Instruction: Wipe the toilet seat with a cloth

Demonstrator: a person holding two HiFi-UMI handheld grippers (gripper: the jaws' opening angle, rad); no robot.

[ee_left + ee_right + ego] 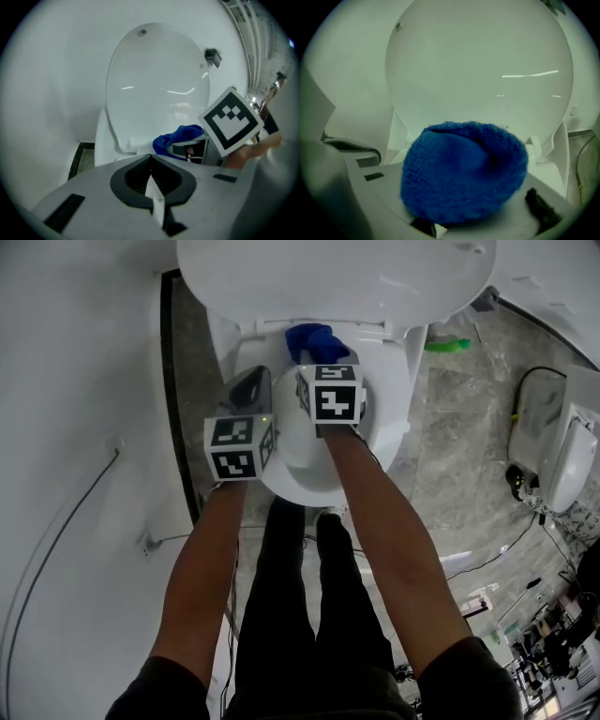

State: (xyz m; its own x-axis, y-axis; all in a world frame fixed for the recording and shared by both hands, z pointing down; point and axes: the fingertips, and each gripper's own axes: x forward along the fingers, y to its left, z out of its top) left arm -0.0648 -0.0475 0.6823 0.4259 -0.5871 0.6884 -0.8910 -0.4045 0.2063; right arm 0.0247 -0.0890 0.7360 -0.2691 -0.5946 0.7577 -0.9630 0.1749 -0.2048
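Cloth (464,178), one and blue, pinched by right tongs (312,354); left tongs (151,187) pressed together empty

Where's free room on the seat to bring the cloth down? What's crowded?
Free on the toilet seat: right rim beside the right claw, front rim between the forearms. Crowded: the back by the raised lid, where the right claw grips the blue cloth; the left rim lies under the shut left claw.
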